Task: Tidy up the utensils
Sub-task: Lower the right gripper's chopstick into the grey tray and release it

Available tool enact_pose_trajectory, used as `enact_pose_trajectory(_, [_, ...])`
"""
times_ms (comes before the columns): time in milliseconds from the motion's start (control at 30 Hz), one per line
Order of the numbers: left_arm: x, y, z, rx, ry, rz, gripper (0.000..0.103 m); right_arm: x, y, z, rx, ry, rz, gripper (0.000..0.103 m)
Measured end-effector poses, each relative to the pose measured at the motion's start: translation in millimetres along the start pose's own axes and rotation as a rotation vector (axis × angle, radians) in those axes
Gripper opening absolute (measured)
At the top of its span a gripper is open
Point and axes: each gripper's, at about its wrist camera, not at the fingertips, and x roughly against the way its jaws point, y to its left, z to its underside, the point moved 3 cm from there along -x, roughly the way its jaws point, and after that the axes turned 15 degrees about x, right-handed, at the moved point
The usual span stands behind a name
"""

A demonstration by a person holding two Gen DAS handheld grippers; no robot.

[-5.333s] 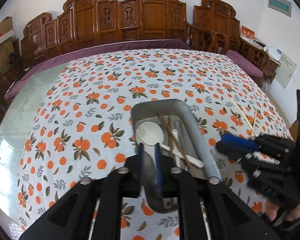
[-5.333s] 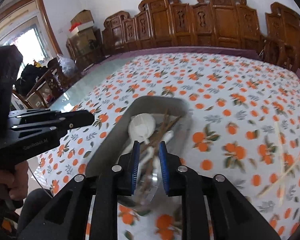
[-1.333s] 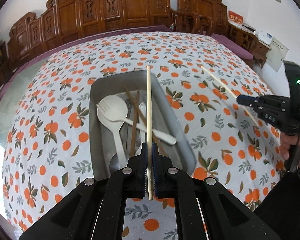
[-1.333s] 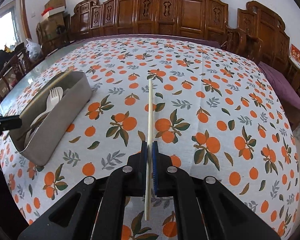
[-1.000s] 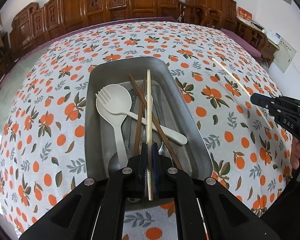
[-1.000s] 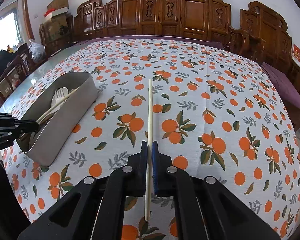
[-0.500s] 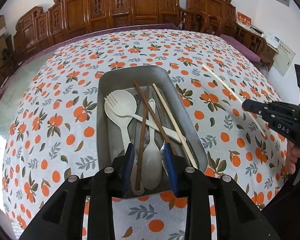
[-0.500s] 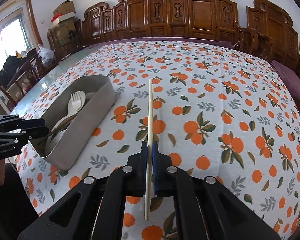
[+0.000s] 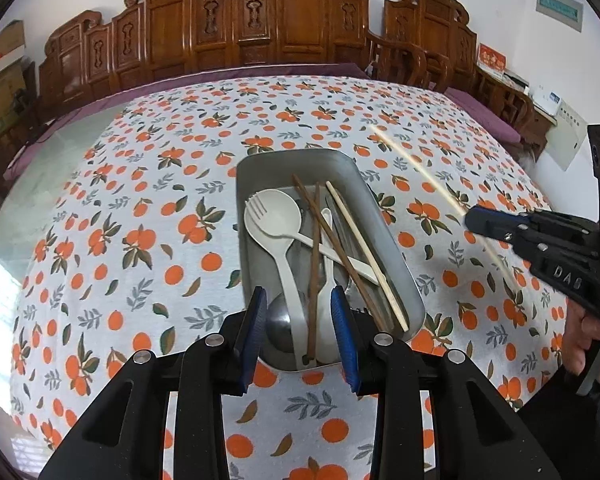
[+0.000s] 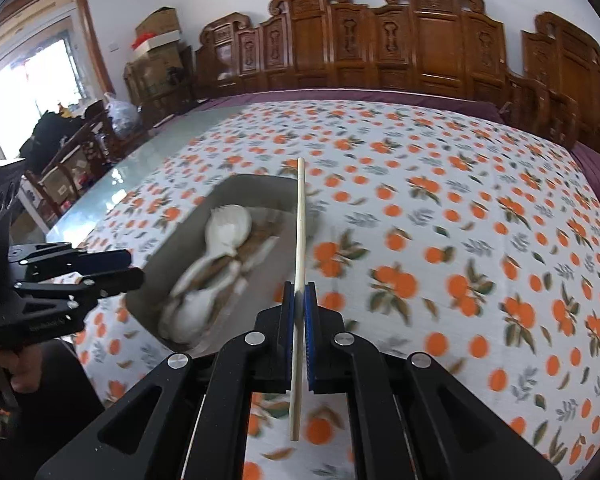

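Above gray tray (image 9: 380,200) of utensils: left gripper (image 9: 302,332) just parted, empty; right gripper (image 10: 299,334) clamping pale chopstick (image 10: 299,232).

One grey metal tray (image 9: 384,216) on the table. In it, two dark brown chopsticks (image 9: 332,236) and one pale chopstick (image 9: 364,248). A second pale chopstick (image 10: 299,240) is up in the air, so two pale ones all told. One cream fork-tipped spoon (image 9: 272,220), plus at least two more cream-handled pieces and one steel spoon (image 9: 279,320); the pile hides any others.
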Motion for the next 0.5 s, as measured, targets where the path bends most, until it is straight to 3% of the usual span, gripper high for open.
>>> enact_pose_trajectory(267, [19.2, 14.7, -9.0, 0.012, -0.037, -0.003, 0.032, -23.4, 38.5, -26.3, -0.012, -0.004, -0.045, 0.006])
enact_pose_trajectory(333, [23.9, 19.4, -11.1, 0.015, -0.047, -0.005, 0.036, -30.6, 45.0, -30.0, -0.009, 0.009, -0.052, 0.006])
enact_pose_trajectory(500, [29.6, 31.7, -14.6, 0.033, -0.059, -0.010, 0.036, -49.5, 53.4, -34.7, -0.004, 0.047, -0.040, 0.006])
